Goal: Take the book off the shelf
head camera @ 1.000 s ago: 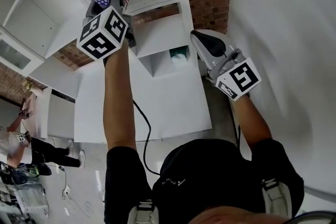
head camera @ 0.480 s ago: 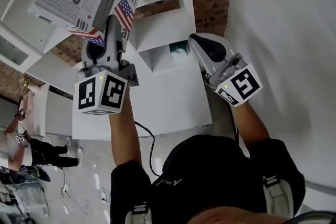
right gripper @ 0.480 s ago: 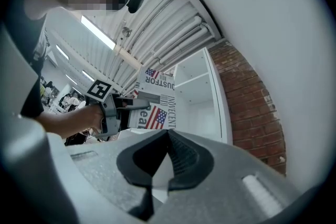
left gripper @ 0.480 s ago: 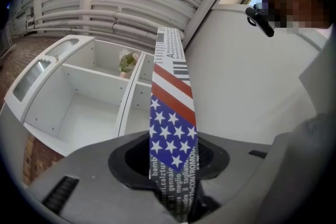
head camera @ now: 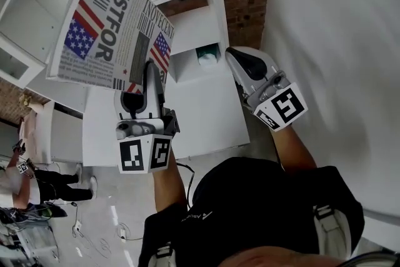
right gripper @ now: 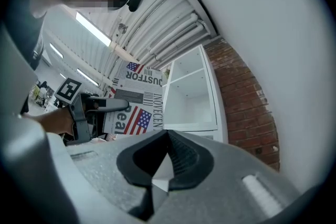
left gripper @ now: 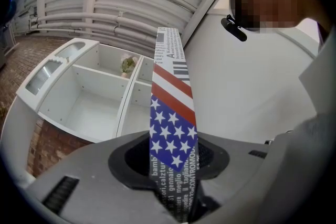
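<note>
The left tongs [head camera: 152, 74] are squeezed shut on the bottom edge of the book [head camera: 112, 28]. The book is up in the upper left of the frame, out in the air and no longer in the white shelf [head camera: 187, 15]. The right tongs [head camera: 239, 58] are closed with nothing in them, at the middle right of the frame. The book looks big, flat and stiff, and maybe a bit heavy for one small pinch, so I think it could tip or slip; a deep hold on the edge near the spine looks safest.
</note>
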